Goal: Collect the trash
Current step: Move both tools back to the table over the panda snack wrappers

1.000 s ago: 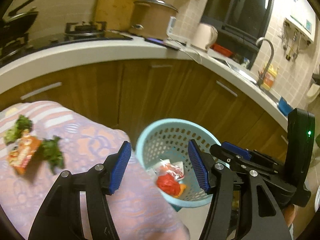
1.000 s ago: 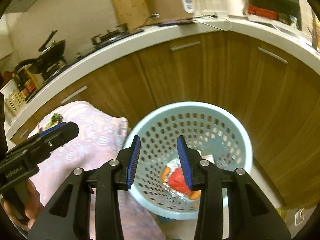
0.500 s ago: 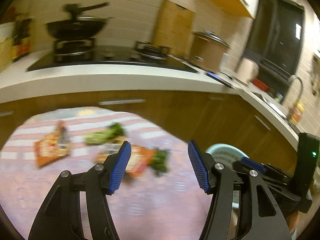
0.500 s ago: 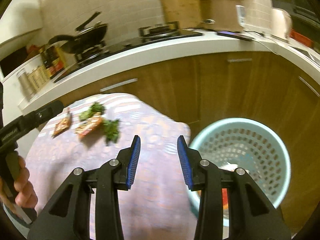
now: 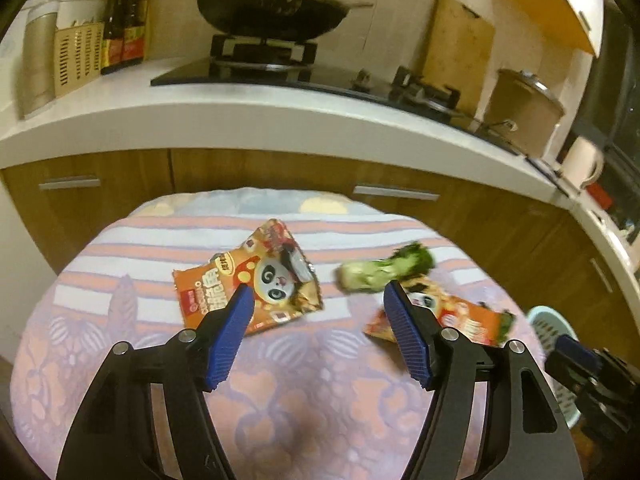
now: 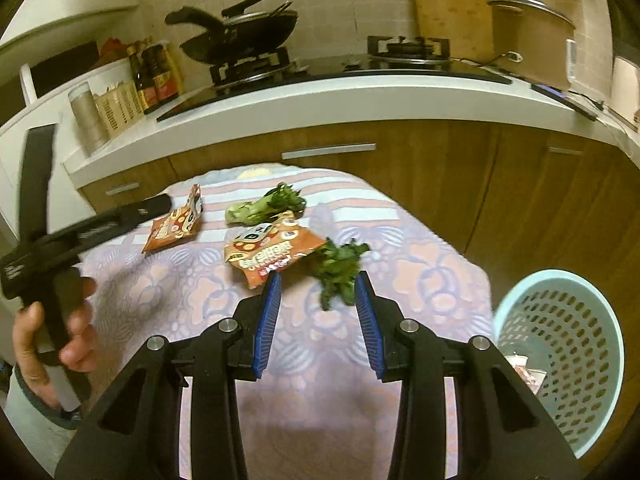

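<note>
From the left wrist, our left gripper (image 5: 318,312) hangs empty above the cloth-covered table (image 5: 120,360), jaws wide and opening; the panda snack packet (image 5: 256,280) lies just beyond.

From the right wrist, our right gripper (image 6: 318,302) is narrowly parted, holding nothing. A second packet (image 6: 272,254) and leafy greens (image 6: 340,268) lie beyond; the basket (image 6: 560,344) stands right.

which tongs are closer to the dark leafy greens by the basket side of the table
Right. The right tongs hover with the dark leafy greens just beyond their tips, empty. The left tongs, opening and empty, face the far snack wrapper.
</note>
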A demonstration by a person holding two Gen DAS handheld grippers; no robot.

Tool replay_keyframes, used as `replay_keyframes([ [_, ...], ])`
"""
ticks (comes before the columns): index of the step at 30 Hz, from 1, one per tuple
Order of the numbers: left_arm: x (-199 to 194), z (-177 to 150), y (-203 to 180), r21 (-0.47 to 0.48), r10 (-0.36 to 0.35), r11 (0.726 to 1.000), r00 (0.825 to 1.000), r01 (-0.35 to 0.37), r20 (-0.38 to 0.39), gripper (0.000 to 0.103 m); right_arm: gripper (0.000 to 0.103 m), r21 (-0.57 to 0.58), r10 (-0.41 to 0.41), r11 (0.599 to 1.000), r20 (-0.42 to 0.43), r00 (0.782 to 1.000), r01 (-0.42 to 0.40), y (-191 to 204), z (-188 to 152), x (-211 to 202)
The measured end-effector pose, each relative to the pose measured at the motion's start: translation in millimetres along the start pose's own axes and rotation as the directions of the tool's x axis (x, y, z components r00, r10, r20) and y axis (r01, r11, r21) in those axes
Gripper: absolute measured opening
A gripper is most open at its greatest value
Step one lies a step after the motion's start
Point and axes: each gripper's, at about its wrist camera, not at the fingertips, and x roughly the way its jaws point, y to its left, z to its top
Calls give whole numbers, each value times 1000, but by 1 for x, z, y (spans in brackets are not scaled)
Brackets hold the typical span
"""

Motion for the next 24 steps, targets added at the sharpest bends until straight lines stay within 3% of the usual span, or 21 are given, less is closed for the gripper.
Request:
replay_keyframes([
  [5,38,6,2,9,95,995,994,-95,-59,66,35,-5,18,1000,-19,1000,-18,8,7,14],
  [13,60,0,9,-4,134,991,984,-135,-113,66,36,-32,49,998,-43,998,-50,19,16,30],
  [16,60,1,11,-10,134,991,984,-136,-116,63,59,-39,61,997,-52,997,-63,24,28,38],
  [20,59,-1,12,-17,145,989,984,-148,-106,52,61,-35,75,996,-79,994,-78,25,43,62],
  [24,55,-2,20,-57,101,993,990,-106,-95,47,65,-44,77,996,-136,988,-84,24,50,90],
])
